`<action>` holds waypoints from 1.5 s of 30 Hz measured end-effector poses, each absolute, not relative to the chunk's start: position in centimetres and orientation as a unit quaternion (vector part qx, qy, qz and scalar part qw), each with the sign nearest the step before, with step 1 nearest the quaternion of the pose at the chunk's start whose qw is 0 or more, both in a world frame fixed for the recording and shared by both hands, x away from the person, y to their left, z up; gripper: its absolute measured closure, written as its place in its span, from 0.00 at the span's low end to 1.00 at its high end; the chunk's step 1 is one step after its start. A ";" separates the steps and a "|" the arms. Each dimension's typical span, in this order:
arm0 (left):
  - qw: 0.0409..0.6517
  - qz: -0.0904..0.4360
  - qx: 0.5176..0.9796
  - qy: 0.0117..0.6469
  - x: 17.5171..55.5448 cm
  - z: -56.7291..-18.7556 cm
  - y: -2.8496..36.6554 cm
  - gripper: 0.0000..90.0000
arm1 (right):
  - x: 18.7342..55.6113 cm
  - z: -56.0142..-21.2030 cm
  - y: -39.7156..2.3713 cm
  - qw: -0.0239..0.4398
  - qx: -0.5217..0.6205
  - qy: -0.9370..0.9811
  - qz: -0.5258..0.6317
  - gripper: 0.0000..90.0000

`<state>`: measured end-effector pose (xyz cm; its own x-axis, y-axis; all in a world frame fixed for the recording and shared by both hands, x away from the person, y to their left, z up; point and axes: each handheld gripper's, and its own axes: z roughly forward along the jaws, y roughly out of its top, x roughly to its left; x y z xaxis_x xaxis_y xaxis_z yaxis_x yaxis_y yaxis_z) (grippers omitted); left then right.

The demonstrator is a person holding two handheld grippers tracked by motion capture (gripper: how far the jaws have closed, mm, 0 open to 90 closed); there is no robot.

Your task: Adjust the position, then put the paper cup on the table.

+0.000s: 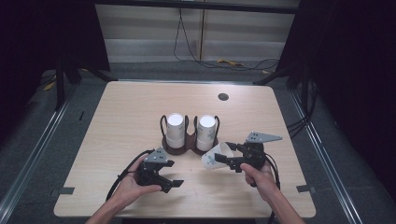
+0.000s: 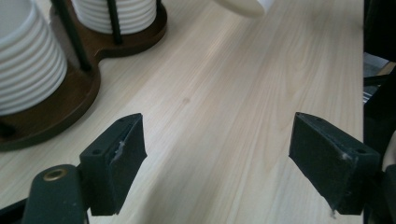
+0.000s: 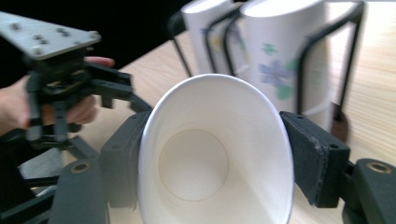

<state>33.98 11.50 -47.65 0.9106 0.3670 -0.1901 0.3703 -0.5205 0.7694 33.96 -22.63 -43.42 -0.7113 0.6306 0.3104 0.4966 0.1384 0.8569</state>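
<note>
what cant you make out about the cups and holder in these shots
- Number of cups in each stack: high view too small; left gripper view cuts the stacks off at the edges.
- Printed pattern on the held paper cup: too small in high view; right gripper view shows its inside.
- Holder base: partly cut off.

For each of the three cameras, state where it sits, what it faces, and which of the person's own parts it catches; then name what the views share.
High view: above the person's side, looking forward and down on the table; both hands, left gripper and right gripper.
Left gripper view: on the left gripper, looking over bare tabletop towards the cup holder; its open jaws.
Right gripper view: on the right gripper, looking into the paper cup it clamps; the left hand beyond.
Shared: the cup stacks.
</note>
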 end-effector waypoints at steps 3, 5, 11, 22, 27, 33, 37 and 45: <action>0.440 0.001 0.869 0.225 34.2 -47.8 12.1 0.21 | 34.3 -43.0 -23.0 0.086 0.385 0.759 0.519 0.32; 0.444 0.000 0.866 0.231 34.4 -47.8 12.6 0.21 | 34.6 -42.3 -23.4 0.097 0.392 0.760 0.509 0.33; 0.449 0.006 0.857 0.254 34.8 -48.1 13.8 0.21 | 35.1 -41.4 -24.3 0.134 0.405 0.771 0.473 0.33; 0.433 -0.001 0.861 0.268 35.3 -48.7 14.3 0.21 | 36.7 -42.0 -25.7 0.168 0.446 0.757 0.447 0.33; 0.434 0.006 0.858 0.274 35.5 -48.7 14.6 0.21 | 37.6 -42.6 -25.9 0.186 0.463 0.754 0.427 0.32; 0.432 0.020 0.858 0.278 35.4 -48.7 14.4 0.20 | 38.1 -42.8 -26.0 0.193 0.470 0.755 0.414 0.32; 0.434 0.020 0.856 0.279 35.5 -48.6 14.3 0.20 | 38.6 -42.6 -26.1 0.210 0.476 0.756 0.397 0.32; 0.431 0.021 0.858 0.279 35.9 -48.5 14.1 0.20 | 40.0 -42.9 -26.6 0.228 0.489 0.759 0.364 0.32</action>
<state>35.85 14.06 -48.45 0.8431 0.4976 -0.2038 0.4606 -0.4728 0.7512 40.01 -26.61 -42.91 -0.4168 0.9089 0.0099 0.5763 0.2558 0.7761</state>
